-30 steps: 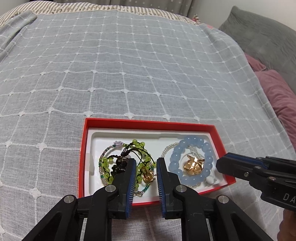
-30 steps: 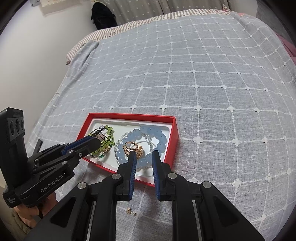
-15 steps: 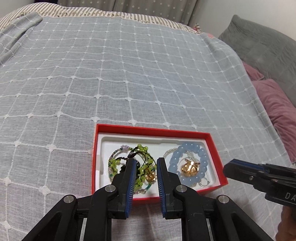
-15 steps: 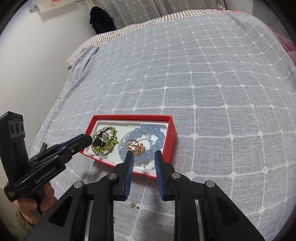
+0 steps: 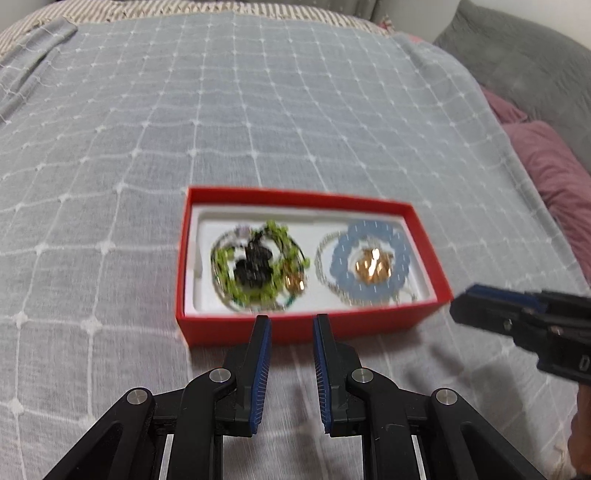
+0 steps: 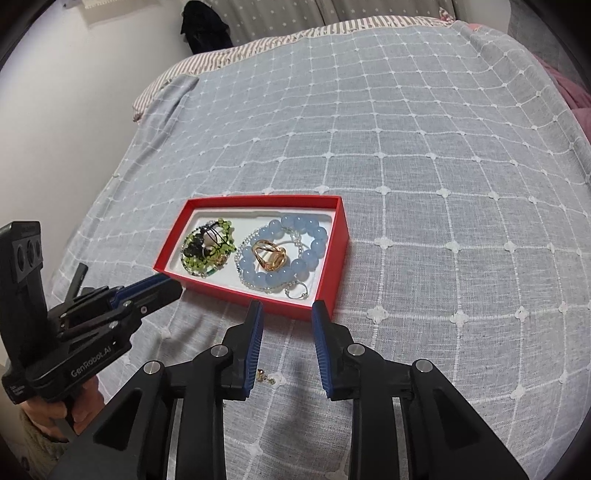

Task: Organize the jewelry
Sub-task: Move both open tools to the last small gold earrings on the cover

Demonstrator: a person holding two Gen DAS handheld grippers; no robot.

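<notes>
A red box point(image 5: 240, 328) lined in white sits on the grey checked bedspread point(image 5: 258, 110). It holds a green bead bracelet point(image 5: 258, 266), a blue bead bracelet point(image 5: 340, 258) and a gold ring point(image 5: 371, 264). My left gripper point(image 5: 290, 321) hovers just short of the box's near wall, open and empty. In the right wrist view the same box point(image 6: 332, 280) lies ahead of my right gripper point(image 6: 286, 306), whose jaws are opening with nothing between them. A tiny gold earring point(image 6: 266, 377) lies on the cloth under the right gripper. The left gripper point(image 6: 162, 291) shows beside the box's left corner.
Grey and mauve pillows point(image 5: 546, 158) lie along the bed's right side. A white wall point(image 6: 74, 110) borders the left edge of the bed, and a dark object point(image 6: 207, 22) sits at its far end. A person's hand point(image 6: 48, 410) holds the left gripper's handle.
Both grippers have drawn back from over the box, so their fingertips now stand at its near wall. The right gripper's jaws have widened. The box and jewelry have not moved.
</notes>
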